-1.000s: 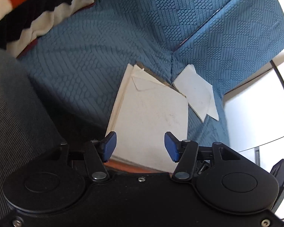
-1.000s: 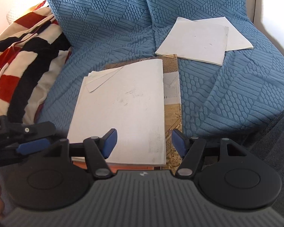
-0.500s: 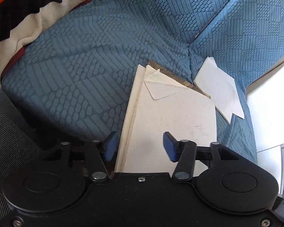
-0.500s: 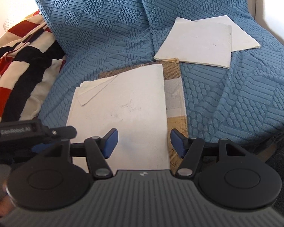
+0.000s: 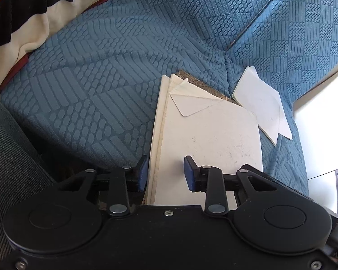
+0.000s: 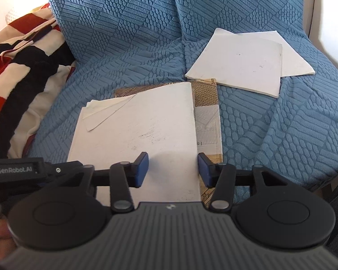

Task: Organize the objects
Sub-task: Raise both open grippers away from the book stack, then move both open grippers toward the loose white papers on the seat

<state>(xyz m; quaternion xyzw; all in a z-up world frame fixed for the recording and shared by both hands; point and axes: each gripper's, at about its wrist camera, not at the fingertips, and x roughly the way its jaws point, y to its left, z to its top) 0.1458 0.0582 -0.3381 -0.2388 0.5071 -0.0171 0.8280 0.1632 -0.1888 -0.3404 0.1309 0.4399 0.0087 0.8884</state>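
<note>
Both grippers have dropped closer to the white paper stack (image 6: 137, 132) on the blue sofa cover (image 6: 128, 51) — left gripper (image 5: 165, 172) and right gripper (image 6: 173, 169) are closing astride its near corners, pads not yet clamped. I'd say this is the grab step; next I need a firm pinch, then lift toward the loose sheets (image 6: 243, 65) at 1 o'clock.

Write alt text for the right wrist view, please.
The right gripper, jaws closing, straddles the near right edge of a white paper stack on a blue textured sofa cover. More white sheets lie behind; a striped blanket lies left.

Paper stack (image 6: 137, 130) on sofa (image 6: 281, 123); two sheets (image 6: 238, 65) apparently behind it.
</note>
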